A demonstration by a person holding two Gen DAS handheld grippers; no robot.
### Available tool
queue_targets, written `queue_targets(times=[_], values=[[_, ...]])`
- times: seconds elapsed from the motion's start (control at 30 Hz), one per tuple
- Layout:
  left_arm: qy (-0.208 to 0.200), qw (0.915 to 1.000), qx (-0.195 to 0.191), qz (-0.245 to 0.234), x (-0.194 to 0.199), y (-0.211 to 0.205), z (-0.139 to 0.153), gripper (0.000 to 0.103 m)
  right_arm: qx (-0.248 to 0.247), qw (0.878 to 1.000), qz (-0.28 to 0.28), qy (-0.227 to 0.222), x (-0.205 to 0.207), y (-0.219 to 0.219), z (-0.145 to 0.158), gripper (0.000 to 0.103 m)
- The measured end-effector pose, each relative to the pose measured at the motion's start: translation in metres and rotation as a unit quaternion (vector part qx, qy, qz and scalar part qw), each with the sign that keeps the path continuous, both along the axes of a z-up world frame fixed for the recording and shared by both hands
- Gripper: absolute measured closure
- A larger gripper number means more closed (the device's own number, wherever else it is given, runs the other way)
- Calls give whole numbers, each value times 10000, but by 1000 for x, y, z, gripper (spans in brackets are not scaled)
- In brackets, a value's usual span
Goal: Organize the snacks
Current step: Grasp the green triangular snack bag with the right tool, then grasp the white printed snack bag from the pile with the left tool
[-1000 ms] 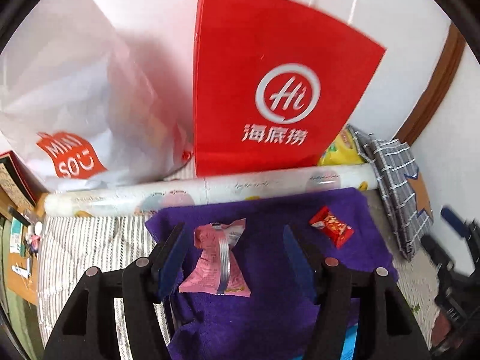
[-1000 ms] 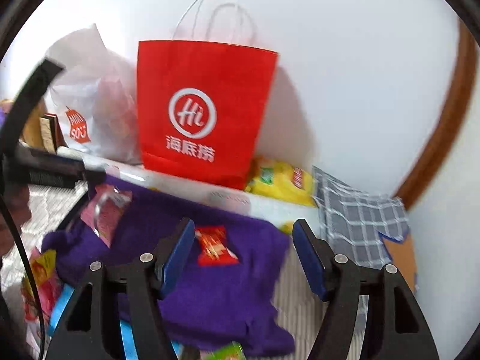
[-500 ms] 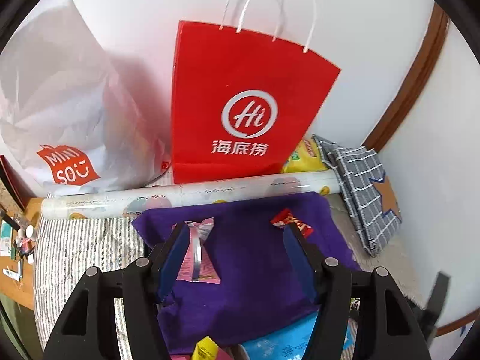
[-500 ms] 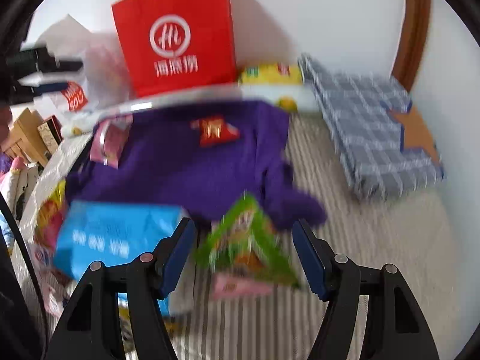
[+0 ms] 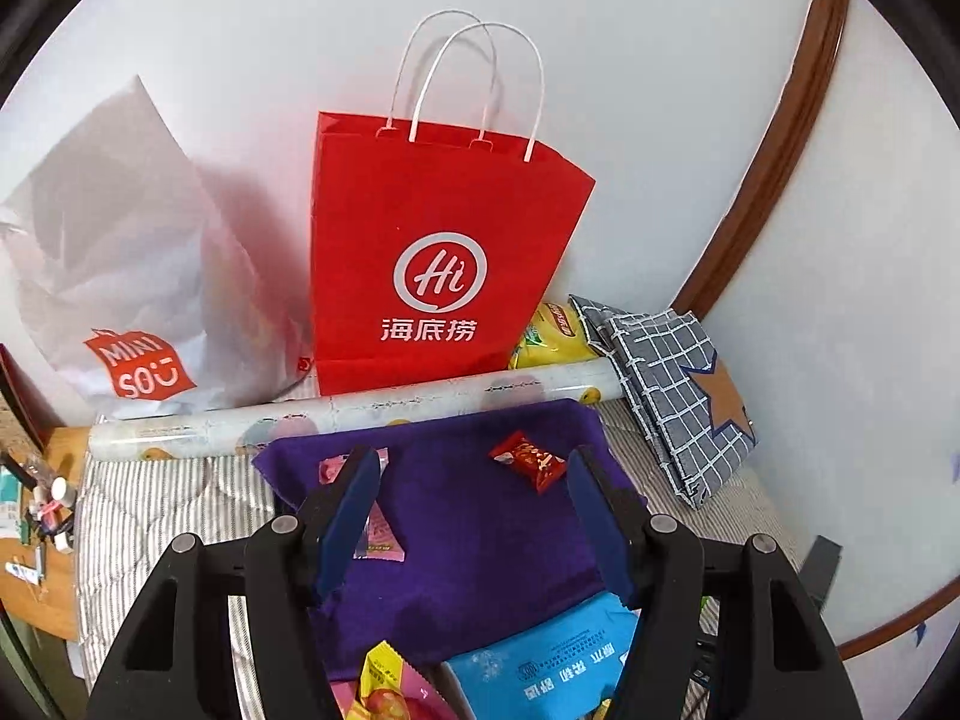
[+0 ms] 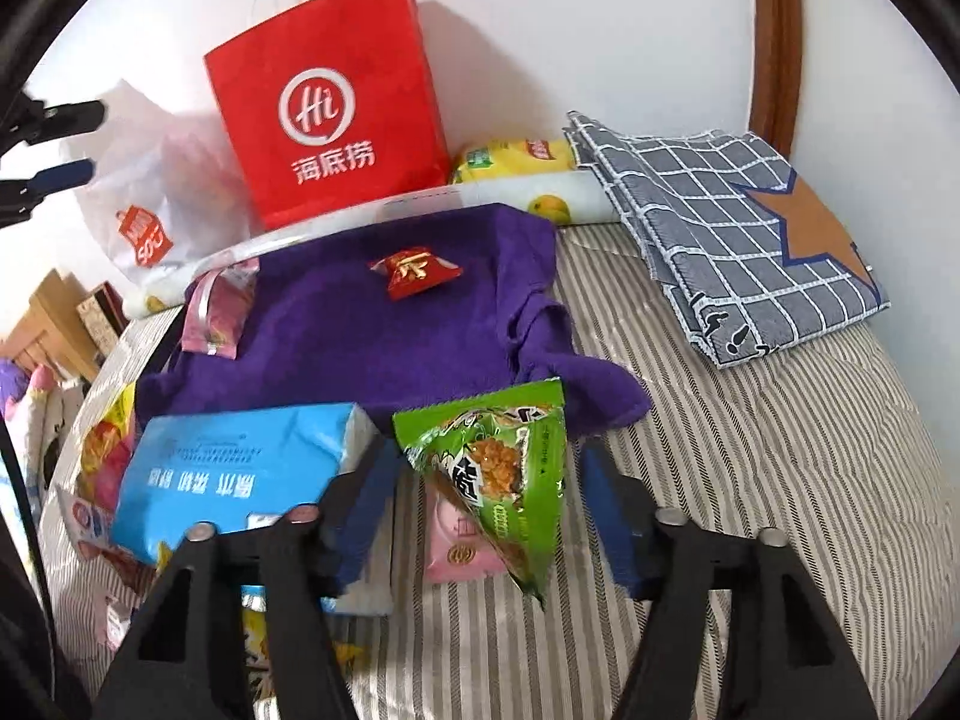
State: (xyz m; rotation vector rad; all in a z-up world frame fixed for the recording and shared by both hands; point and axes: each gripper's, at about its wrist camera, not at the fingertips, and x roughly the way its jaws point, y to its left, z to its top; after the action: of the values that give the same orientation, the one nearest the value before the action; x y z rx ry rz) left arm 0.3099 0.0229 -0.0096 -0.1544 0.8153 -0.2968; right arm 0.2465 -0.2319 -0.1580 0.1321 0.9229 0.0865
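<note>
Right gripper (image 6: 483, 495) jaws closing around green snack packet (image 6: 501, 474), seemingly not gripping; left gripper (image 5: 474, 531) jaws open, empty

Red bag (image 5: 444, 264): matt paper with white cord handles. White bag (image 5: 120, 276): thin, crinkled, translucent plastic. Purple towel (image 6: 384, 336): soft, napped cloth. Bedsheet (image 6: 750, 480): striped, quilted fabric. Green snack packet (image 6: 504, 468): glossy printed foil. Red candy wrapper (image 6: 414, 270): shiny foil. Checked cloth (image 6: 732, 228): woven, matt. Door frame (image 5: 774, 150): polished wood.
</note>
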Motion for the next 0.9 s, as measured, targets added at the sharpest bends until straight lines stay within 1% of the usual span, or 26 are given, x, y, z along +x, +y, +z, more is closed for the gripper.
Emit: queue_targets(times=[0.03, 0.07, 0.13, 0.23, 0.37, 0.43, 0.5, 0.63, 0.77, 0.9], values=[[-18, 10000, -2, 28, -4, 0, 2, 40, 1, 10000, -9, 98, 3, 1, -3, 46], [-35, 10000, -24, 29, -8, 0, 4, 40, -1, 9998, -9, 196, 5, 1, -7, 56], [-25, 10000, -20, 16, -15, 1, 4, 40, 39, 9999, -16, 125, 2, 1, -7, 59], [25, 9998, 179, 90, -25, 2, 1, 40, 50, 10000, -3, -56, -8, 1, 3, 65], [123, 9993, 254, 226, -44, 10, -7, 40, 253, 9994, -81, -239, -24, -4, 17, 65], [167, 9989, 299, 325, -54, 14, -12, 40, 247, 9993, -71, -286, -33, -5, 21, 65], [220, 9981, 360, 456, -64, 20, -18, 40, 132, 9992, -31, -372, -44, -3, 27, 65], [474, 9955, 441, 696, -82, 37, -43, 40, -29, 9988, 87, -475, -62, 1, 35, 65], [854, 9917, 419, 862, -100, 51, -76, 40, 88, 9983, 120, -571, -80, 0, 42, 65], [1006, 9921, 194, 718, -120, 54, -103, 40, 109, 9981, 153, -591, -91, 3, 44, 65]])
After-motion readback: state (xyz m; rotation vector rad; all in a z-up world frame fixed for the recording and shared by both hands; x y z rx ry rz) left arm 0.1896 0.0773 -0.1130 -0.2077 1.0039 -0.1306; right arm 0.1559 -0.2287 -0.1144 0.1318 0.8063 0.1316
